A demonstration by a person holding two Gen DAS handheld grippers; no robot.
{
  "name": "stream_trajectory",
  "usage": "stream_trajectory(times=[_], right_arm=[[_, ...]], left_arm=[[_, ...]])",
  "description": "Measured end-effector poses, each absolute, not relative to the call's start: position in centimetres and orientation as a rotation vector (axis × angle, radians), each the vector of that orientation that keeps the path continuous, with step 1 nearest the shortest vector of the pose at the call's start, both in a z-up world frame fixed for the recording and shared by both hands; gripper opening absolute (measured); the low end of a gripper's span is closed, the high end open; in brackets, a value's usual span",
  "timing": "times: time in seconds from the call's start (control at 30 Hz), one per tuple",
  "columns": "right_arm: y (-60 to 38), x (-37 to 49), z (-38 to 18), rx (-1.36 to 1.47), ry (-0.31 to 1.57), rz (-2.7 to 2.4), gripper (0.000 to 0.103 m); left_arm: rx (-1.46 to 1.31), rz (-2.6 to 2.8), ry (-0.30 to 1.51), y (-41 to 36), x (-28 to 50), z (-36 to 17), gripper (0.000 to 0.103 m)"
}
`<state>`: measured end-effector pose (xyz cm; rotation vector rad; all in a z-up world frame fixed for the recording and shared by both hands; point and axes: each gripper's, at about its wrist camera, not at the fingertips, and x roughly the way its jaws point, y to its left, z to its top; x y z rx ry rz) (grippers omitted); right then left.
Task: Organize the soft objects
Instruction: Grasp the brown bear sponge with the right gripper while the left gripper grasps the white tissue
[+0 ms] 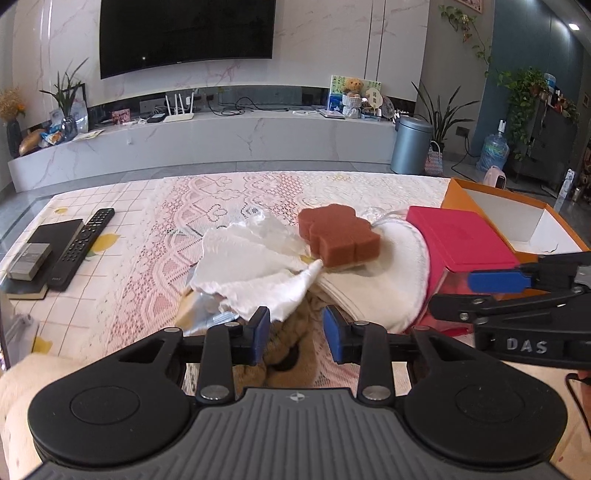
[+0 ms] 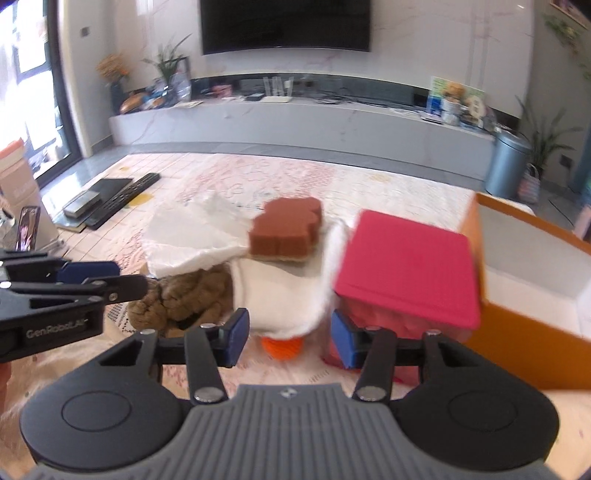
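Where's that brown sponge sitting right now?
The brown sponge sits mid-table atop the white cloth, between the crumpled tissue and the pink box.

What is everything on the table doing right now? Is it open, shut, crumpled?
Left tongs: open over the brown plush toy.
Right tongs: open, white cloth between them.
Sponge: lying on the cloth.
Tissue: crumpled.
Pink box: lid on.
Orange box: open.
TV: off.

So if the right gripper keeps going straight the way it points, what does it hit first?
Most likely the white plush lying just ahead of the right gripper, with its orange part nearest; depth is hard to judge.
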<state>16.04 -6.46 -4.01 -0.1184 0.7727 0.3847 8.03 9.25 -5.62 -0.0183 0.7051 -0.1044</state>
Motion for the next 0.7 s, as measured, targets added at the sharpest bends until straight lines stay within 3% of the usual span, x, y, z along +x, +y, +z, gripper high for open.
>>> stream_trajectory(times=[0.1, 0.17, 0.3, 0.6, 0.7], right_arm=[[-5.0, 17.7, -3.9, -0.162, 0.770, 0.410, 0.049], [-4.2, 18.9, -3.8, -0.196, 0.763, 0.421, 0.049], [-2.8, 21.3, -3.5, -0.254, 0.748, 0.437, 0.051], [-0.1, 27.3, -4.9, -0.324, 0.793, 0.422, 0.084], [0.6, 28.8, -5.9, -0.328, 0.828, 0.429, 0.086]], left_arm=[[0.025, -0.134, 0.719, 9.5, 9.2, -5.8, 0.044], [0.062, -0.153, 0.725, 9.6, 9.9, -6.0, 0.060], [0.109, -0.192, 0.753, 10.1, 11.3, -6.7, 0.071], [0.191, -0.180, 0.777, 10.6, 14.5, -8.1, 0.083], [0.219, -0.173, 0.782, 10.8, 15.3, -8.5, 0.084]])
